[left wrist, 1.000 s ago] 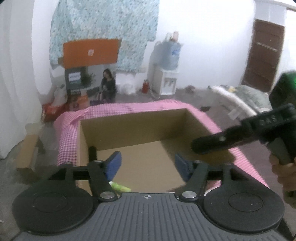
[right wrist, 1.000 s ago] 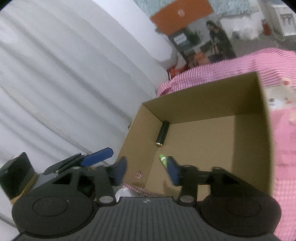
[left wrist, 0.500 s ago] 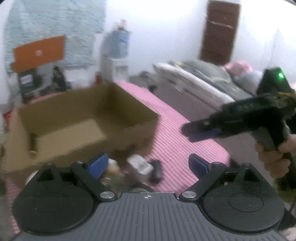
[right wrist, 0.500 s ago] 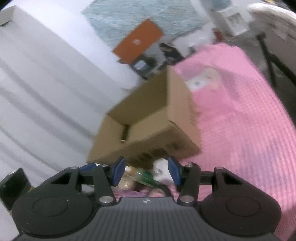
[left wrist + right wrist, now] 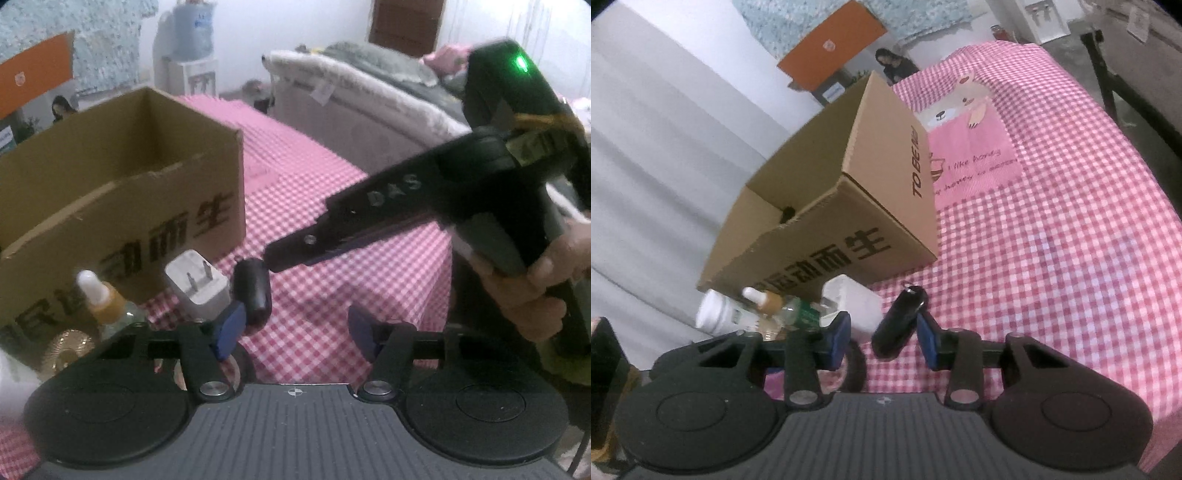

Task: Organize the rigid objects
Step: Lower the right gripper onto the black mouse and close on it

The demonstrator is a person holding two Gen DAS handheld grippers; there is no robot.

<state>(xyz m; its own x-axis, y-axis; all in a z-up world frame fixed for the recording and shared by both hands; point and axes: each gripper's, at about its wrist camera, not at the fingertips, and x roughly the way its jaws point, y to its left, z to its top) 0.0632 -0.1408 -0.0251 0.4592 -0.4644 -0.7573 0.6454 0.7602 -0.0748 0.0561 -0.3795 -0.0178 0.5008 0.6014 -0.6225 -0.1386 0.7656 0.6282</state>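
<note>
Cardboard box (image 5: 871, 206): matt brown corrugated paper. Checked cloth (image 5: 1052, 258): woven pink-and-white fabric. Charger plug (image 5: 197, 286): smooth white plastic, metal prongs. Black key fob (image 5: 899, 321): glossy plastic.

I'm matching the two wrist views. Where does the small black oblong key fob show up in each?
Left wrist: small black oblong key fob left of centre, beside the white plug adapter.
Right wrist: key fob lower centre, between the closing claw pads.
Shared landmark: brown cardboard box.

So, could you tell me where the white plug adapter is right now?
In both wrist views, the white plug adapter lies on the checked cloth before the cardboard box, between dropper bottle and black cylinder.
</note>
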